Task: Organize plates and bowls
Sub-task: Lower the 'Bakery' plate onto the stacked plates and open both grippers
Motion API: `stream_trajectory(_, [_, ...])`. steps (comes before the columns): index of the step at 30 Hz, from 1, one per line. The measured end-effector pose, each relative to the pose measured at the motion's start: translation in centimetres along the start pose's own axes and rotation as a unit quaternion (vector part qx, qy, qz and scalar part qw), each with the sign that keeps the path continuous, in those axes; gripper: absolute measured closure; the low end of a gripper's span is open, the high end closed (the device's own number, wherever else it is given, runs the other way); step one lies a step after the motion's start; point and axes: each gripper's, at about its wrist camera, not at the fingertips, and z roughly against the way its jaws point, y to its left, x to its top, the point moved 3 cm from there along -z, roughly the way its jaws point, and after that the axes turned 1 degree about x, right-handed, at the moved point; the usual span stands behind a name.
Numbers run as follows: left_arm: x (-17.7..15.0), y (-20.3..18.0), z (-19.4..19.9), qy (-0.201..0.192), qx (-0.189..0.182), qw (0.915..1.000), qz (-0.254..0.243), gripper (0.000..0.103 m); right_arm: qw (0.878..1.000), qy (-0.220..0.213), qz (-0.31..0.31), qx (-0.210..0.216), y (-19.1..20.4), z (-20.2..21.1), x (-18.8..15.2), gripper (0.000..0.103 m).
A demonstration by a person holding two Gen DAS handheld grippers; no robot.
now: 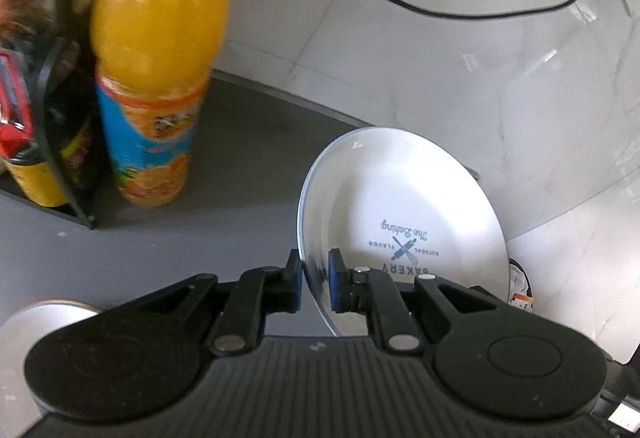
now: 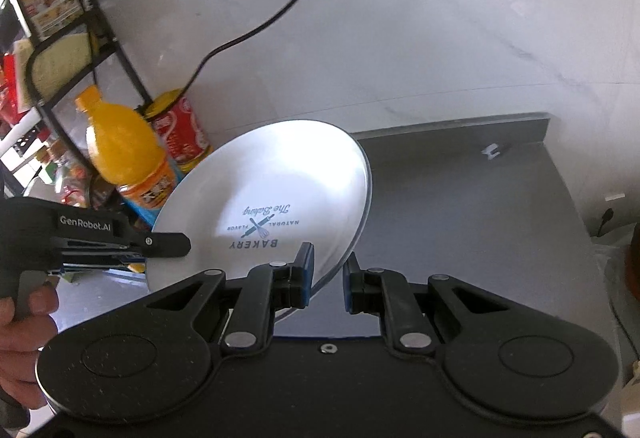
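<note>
Left wrist view: left gripper [image 1: 315,280] clamped on rim of white plate [image 1: 404,206], plate held tilted on edge above grey desk [image 1: 240,158]. Orange juice bottle [image 1: 156,58] upright beside black rack [image 1: 60,118], well left of plate. Right wrist view: right gripper [image 2: 328,278] with jaws apart, straddling plate's lower rim, right pad not touching. Person's hand [image 2: 24,338] holds left gripper's handle

The tall orange juice bottle [image 1: 154,54] looks blurry, and its cap is cut off at the top. The black wire shelf [image 2: 60,50] hides its crowded, blurry jars.
</note>
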Motion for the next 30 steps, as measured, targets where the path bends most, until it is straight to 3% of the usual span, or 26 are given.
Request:
stream_trajectory(17, [-1.9,8.9,5.1,-0.018,0.019,0.9994,0.024,0.092,0.999,0.014,0.024,0.017,8.6,-1.1,-3.7,0.089])
stream_trajectory(30, [-4.8,13.7,7.1,0.003,0.038,0.9987,0.033,0.092,0.998,0.044,0.037,0.026,12.2,-2.7,-7.6,0.088])
